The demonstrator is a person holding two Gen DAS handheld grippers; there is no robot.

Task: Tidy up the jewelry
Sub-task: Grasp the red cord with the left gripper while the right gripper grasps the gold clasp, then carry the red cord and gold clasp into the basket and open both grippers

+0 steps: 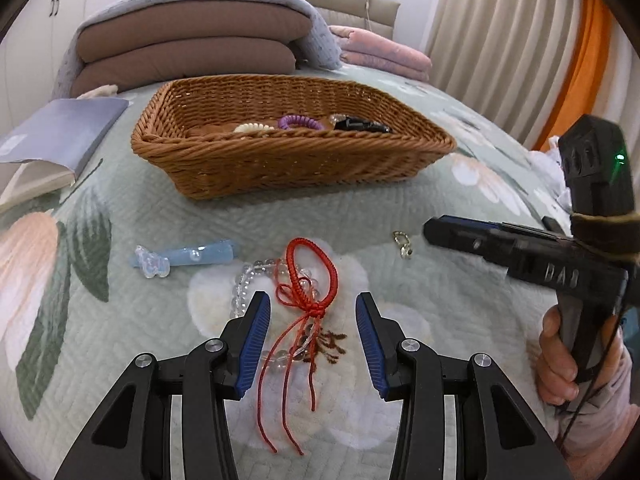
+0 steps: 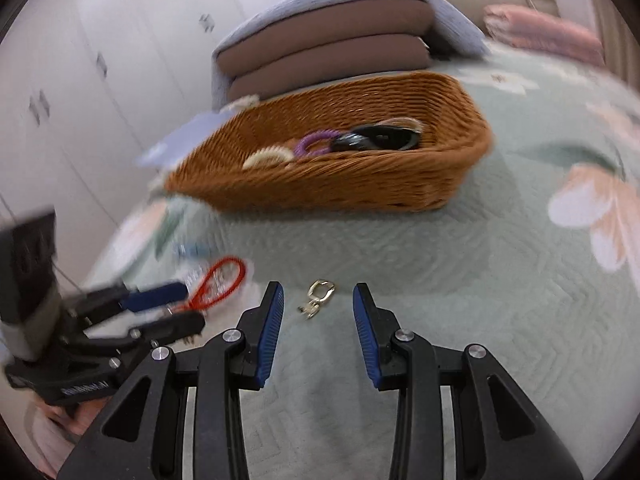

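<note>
1. Left gripper (image 1: 312,308): jaws apart, red cord bracelet (image 1: 310,280) between them, unpinched.
2. Right gripper (image 2: 318,300): jaws apart, gold clasp (image 2: 318,298) between.
3. Basket (image 1: 280,160): far, on bedspread (image 1: 460,320).

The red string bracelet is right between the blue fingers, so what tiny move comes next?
Probably lower the left hand-held gripper slightly and close on the red braided string bracelet. Its jaws stand open astride the knot, not pressing it, and the bracelet lies outside the brown wicker basket.
</note>
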